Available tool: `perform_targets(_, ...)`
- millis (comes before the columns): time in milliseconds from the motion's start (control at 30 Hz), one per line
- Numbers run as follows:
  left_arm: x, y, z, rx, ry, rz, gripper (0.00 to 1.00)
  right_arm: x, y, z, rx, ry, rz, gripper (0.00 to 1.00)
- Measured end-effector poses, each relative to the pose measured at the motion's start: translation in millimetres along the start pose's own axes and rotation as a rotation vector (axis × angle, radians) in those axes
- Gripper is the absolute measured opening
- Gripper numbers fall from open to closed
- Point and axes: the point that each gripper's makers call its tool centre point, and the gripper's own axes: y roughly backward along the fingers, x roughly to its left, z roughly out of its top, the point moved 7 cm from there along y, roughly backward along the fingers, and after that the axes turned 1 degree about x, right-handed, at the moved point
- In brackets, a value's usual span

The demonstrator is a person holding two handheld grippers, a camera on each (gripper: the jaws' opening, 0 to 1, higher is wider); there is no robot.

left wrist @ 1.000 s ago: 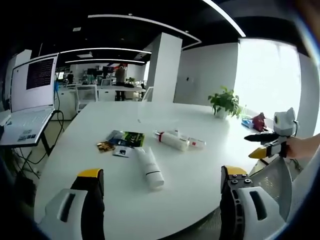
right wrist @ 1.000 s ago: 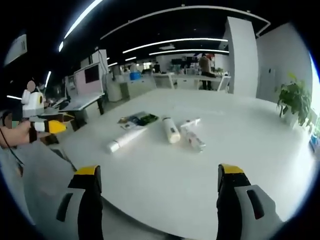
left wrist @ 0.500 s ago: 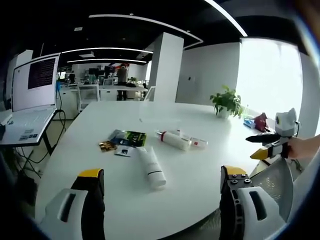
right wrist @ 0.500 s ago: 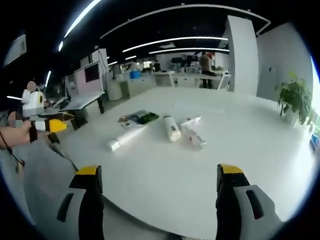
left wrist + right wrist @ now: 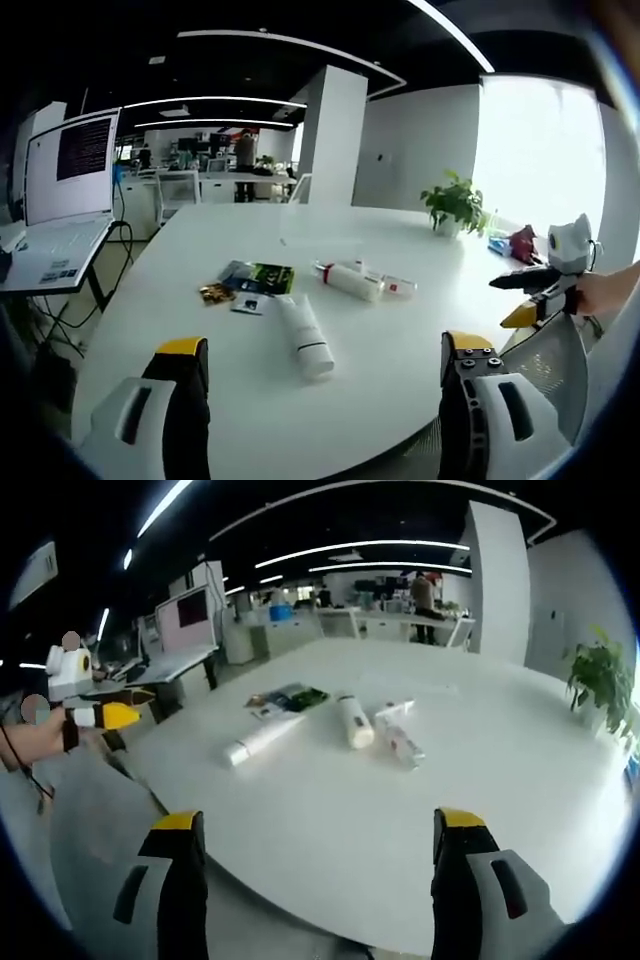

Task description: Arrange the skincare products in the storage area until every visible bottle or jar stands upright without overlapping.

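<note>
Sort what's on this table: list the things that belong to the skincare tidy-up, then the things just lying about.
Belongs to the job:
long white tube, lying flat
white bottle, lying flat
small tube, lying flat

Just lying about:
green and dark sachets
gold packet
potted plant
laptop on its side stand

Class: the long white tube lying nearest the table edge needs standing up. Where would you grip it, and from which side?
Grip the long white tube across its round body near the middle, coming down from above. It lies flat on the white table with bare surface on both long sides, so the jaws can probably straddle it freely.
</note>
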Motion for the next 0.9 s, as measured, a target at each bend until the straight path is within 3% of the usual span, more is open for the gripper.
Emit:
perform_targets(567,3.1,0,-0.5,0.004,0.003,0.011,0.87,8,-18,4.5,0.077,0.012,0.061,0.88)
perform_targets(900,4.8,1,-1.2,0.008,-0.01,0.032,0.87,14,-45,25.4,0.096,0.056,0.108,0.84)
